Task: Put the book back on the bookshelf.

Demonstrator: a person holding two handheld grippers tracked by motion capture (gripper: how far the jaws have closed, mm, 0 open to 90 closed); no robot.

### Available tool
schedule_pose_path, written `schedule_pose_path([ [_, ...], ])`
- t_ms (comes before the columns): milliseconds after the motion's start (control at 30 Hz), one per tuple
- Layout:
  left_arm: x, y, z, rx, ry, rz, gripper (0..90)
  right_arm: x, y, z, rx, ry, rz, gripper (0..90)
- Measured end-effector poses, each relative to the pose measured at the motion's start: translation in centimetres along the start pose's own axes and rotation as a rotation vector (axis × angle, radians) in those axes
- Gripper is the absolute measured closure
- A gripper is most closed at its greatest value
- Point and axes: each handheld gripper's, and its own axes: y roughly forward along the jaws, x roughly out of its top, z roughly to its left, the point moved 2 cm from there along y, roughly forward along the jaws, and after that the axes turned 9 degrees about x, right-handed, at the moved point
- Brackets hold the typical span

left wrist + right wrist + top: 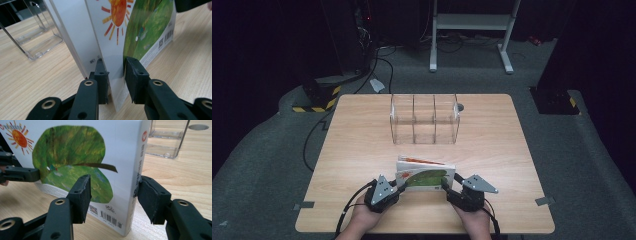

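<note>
A picture book (427,177) with a green leaf and an orange sun on its white cover stands on edge near the table's (362,150) front. My left gripper (401,186) is at its left end. In the left gripper view the book's (150,30) cover runs between the jaws, and my left gripper (116,72) is shut on it. A white leaf (72,32) stands apart just left of the jaws. My right gripper (446,187) is at the spine end. My right gripper (113,192) is open, its jaws astride the book's (75,157) spine corner with a gap on the cover side.
A clear plastic rack (424,120) with three slots stands mid-table beyond the book, and appears as the rack (37,37) and the rack (167,142) in the gripper views. A small grey disc (460,106) lies by its right end. Bare wood surrounds the rack.
</note>
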Motion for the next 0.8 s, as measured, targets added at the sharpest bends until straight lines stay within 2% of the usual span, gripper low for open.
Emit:
schedule_pose_path([
  [100, -0.4, 0.4, -0.1, -0.003, 0.011, 0.023, 71.3, -0.1, -0.5, 0.2, 0.01, -0.018, -0.012, 44.9],
  [433, -0.6, 0.2, -0.1, 0.001, 0.02, 0.022, 70.1, -0.2, -1.4, 0.2, 0.033, -0.034, -0.024, 45.2],
  [567, -0.7, 0.0, 0.2, 0.013, 0.007, 0.022, 69.8, 0.0, -1.6, 0.0, 0.035, -0.047, -0.03, 42.7],
  [800, -1.2, -0.5, 0.9, 0.032, -0.026, 0.035, 55.2, 0.9, -1.4, -0.4, 0.058, -0.075, -0.042, 34.1],
])
